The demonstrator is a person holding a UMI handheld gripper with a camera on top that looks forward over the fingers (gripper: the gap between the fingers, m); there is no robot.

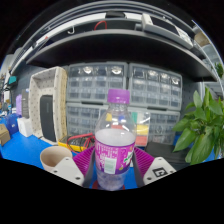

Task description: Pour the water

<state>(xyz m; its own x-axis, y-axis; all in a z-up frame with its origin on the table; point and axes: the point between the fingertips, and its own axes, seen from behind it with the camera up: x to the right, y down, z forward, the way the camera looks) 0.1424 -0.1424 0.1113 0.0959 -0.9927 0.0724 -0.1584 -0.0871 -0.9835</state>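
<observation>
Both fingers (62, 166) closed against a clear water bottle (116, 140), gripper (108, 172) clamped low on its pink label. Upright, long axis vertical, purple cap (118, 97) on top (apparently not opened yet). Held just ahead of the camera, above blue table (20, 150), storage drawers (120, 90) and plant (203, 125) beyond; no receiving cup visible.
</observation>
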